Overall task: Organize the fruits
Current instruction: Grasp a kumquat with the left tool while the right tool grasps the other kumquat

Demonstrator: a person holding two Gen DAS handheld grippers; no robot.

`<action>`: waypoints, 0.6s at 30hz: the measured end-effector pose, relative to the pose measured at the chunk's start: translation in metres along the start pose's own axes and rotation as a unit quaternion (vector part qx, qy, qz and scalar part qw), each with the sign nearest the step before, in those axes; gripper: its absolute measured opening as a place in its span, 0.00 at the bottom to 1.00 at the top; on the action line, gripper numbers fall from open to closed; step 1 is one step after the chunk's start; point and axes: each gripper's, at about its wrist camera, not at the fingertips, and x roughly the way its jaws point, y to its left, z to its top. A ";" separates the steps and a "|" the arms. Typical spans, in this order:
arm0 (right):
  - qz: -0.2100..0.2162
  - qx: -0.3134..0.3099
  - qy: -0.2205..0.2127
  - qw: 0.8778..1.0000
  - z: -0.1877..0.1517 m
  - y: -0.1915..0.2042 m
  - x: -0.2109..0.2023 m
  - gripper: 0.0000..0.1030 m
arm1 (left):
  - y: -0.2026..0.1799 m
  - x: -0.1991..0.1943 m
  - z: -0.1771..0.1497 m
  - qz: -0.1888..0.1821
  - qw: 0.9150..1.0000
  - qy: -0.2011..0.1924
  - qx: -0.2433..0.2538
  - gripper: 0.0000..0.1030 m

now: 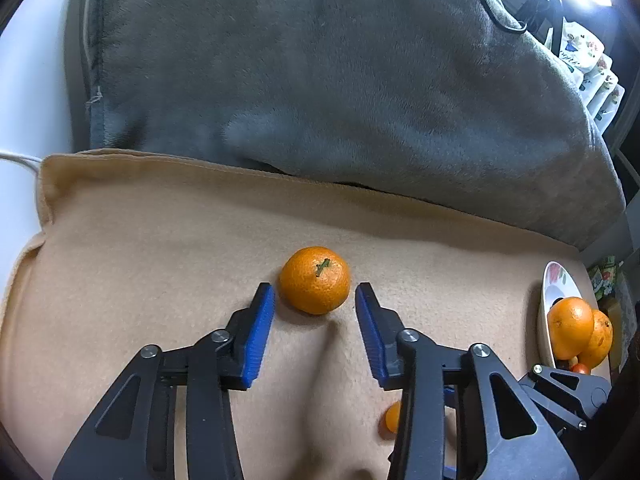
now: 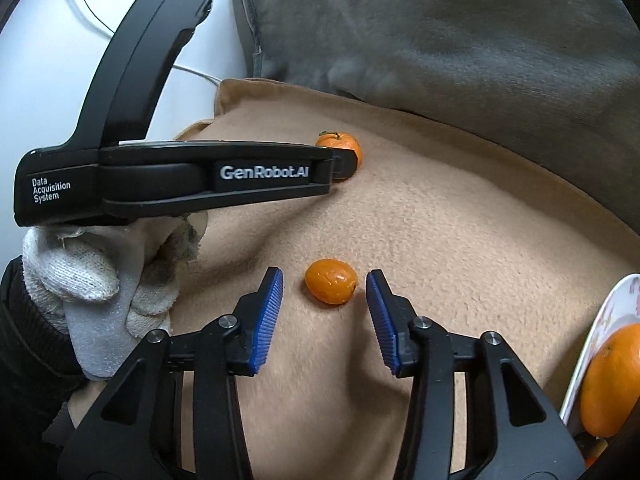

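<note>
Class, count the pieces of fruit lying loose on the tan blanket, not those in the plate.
2: a mandarin between the left gripper's fingers, a smaller fruit between the right's; others could lie hidden.

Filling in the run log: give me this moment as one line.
left gripper: open, fingers flank mandarin | right gripper: open, fingers flank kumquat | both fruits on tan blanket | plate: holds oranges

Lettering on the left gripper

Its black body (image 2: 176,176) reads "GenRobot.AI" in white near the mandarin (image 2: 340,148); farther back from it, "Data Acquisition System".
</note>
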 end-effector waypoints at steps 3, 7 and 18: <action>-0.004 -0.004 0.004 1.000 0.001 0.002 0.005 0.43 | 0.000 0.003 0.000 0.003 1.000 0.001 0.004 0.35; -0.008 -0.005 0.012 1.000 0.003 0.003 0.011 0.37 | -0.003 0.009 0.004 0.008 1.000 0.001 0.009 0.34; -0.008 -0.002 0.014 1.000 0.001 0.000 0.012 0.29 | -0.001 0.007 -0.013 0.009 1.000 -0.005 0.006 0.32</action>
